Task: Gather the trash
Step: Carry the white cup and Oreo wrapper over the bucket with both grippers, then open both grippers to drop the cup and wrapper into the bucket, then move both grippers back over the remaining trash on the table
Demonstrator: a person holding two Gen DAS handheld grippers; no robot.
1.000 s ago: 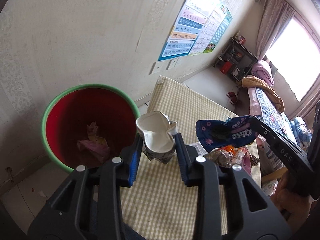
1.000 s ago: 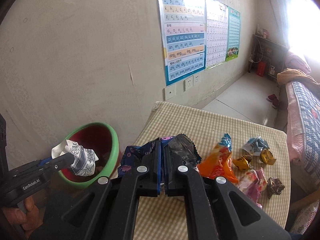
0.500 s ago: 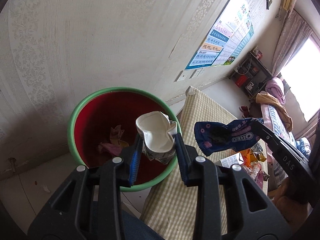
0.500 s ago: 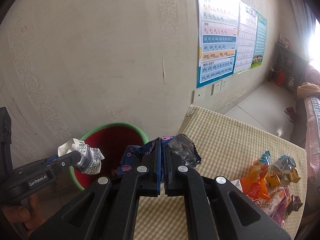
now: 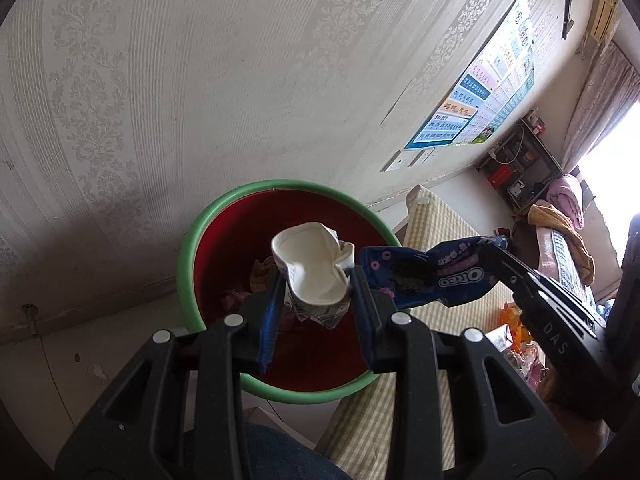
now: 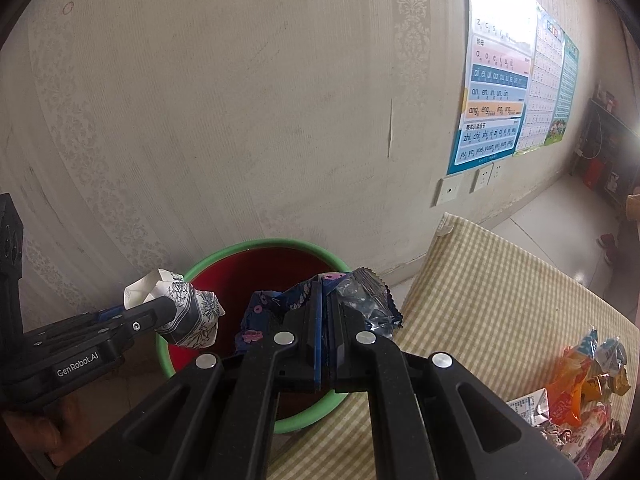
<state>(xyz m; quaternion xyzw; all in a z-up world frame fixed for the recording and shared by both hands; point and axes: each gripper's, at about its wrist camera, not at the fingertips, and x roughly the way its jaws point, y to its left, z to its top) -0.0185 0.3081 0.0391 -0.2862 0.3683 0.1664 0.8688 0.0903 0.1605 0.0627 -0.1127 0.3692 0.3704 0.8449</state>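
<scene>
My left gripper is shut on a crumpled white paper cup with a dark printed pattern, held above the mouth of the red bin with a green rim. The cup also shows in the right wrist view, over the bin's left rim. My right gripper is shut on a blue Oreo wrapper; this wrapper hangs over the bin's right rim. A few scraps lie at the bottom of the bin.
A table with a yellow checked cloth stands right of the bin, with several snack wrappers piled at its right end. A papered wall with posters rises right behind the bin. A bed stands far right.
Both grippers have swung left from the table toward the bin with their loads. The cup now hangs over the bin's opening, and the Oreo wrapper has reached the bin's rim.
</scene>
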